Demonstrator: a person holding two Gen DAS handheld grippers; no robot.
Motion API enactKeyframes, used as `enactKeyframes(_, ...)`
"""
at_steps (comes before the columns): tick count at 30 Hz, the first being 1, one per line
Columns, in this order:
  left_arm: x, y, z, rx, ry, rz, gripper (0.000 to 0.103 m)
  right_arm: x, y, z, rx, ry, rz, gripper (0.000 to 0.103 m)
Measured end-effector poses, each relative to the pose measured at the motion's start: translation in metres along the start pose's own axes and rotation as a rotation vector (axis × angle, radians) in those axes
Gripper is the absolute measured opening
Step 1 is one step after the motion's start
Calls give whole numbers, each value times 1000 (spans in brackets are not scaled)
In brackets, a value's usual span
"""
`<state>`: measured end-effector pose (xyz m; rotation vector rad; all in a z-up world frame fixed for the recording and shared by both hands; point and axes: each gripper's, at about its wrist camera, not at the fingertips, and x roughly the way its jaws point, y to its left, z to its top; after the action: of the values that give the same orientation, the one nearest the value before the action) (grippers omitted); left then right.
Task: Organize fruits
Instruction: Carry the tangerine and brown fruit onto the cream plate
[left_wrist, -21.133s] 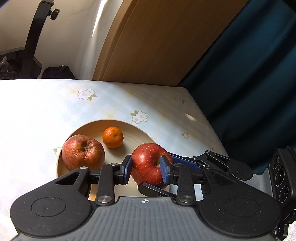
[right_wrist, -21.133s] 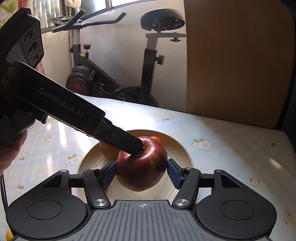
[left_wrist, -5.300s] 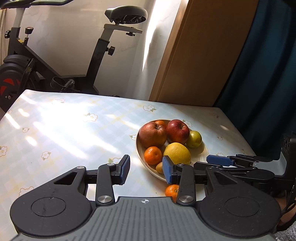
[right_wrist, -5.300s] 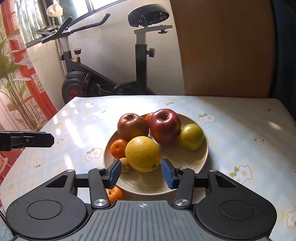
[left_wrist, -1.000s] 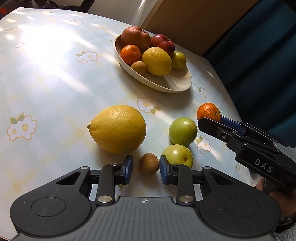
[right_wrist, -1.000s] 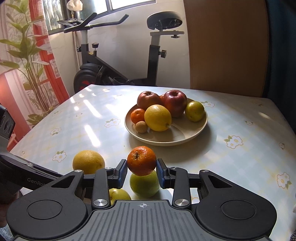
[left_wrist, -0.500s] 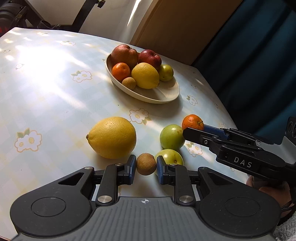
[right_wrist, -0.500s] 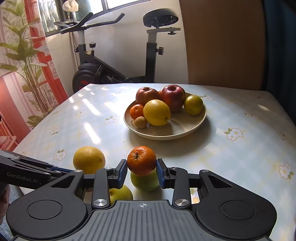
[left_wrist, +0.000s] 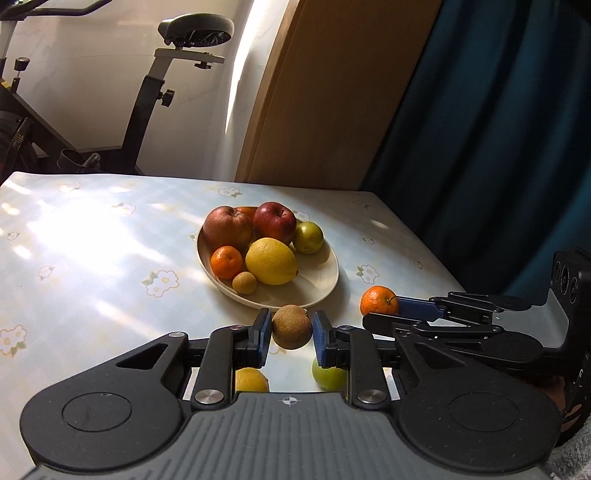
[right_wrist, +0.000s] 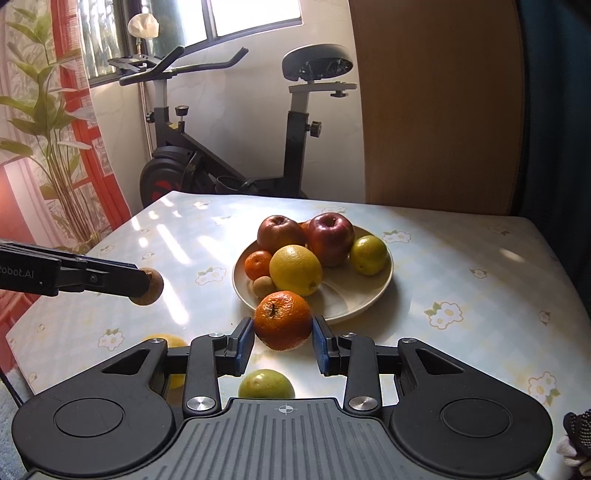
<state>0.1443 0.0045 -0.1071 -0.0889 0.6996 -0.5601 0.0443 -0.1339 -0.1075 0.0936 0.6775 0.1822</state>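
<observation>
now that my left gripper (left_wrist: 289, 336) has just closed, its blue pads are clamped on the small round brown fruit (left_wrist: 291, 326), which sat on the cloth between parted pads a second ago and is now off the table. in the right wrist view that same fruit hangs in the air at the tip of the left tool, clear of the pale flower-print tablecloth (right_wrist: 480, 280).

my right gripper (right_wrist: 283, 345) is clamped on the small orange mandarin (right_wrist: 283, 319), as it was a second ago, and holds it above the cloth, just in front of the cream shallow bowl (right_wrist: 369, 302).

the bowl holds 2 red apples, a large yellow citrus (right_wrist: 295, 270), a green fruit (right_wrist: 368, 254), a mandarin and 1 small brown fruit, with another orange fruit partly hidden behind the apples. its right front part is bare.

below the grippers, a round green fruit (right_wrist: 266, 384) and a big yellow fruit (left_wrist: 251, 379) lie on the cloth. a second green one shows in the left view.

so i judge both pickups done, with 2 fruits ready to go to the bowl. i would steer them to the bare side, 1 at a time, to keep the tools apart. at least 3 fruits wait after that.
</observation>
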Motion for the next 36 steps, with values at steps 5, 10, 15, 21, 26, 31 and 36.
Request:
enactKeyframes(5, 5, 8, 31, -9, -23, -3, 25, 6, -15, 18, -10, -16, -20, 31)
enactKeyframes(10, 26, 12, 52, 21, -26, 19, 25, 20, -28, 32, -9, -12, -38, 31)
enactKeyframes(15, 53, 25, 71, 18, 15, 26, 25, 43, -42, 42, 2, 14, -45, 31)
enactKeyframes(21, 92, 48, 80, -8, 91, 30, 25, 76, -57, 45, 40, 61, -38, 31)
enactKeyframes(26, 125, 67, 80, -30, 149, 49, 25, 101, -72, 45, 64, 108, -34, 31)
enactKeyframes(31, 145, 83, 78, -60, 179, 64, 25, 122, -78, 44, 61, 155, -31, 31)
enactKeyframes(36, 155, 87, 78, -49, 181, 71, 26, 141, -74, 42, 24, 193, -19, 31)
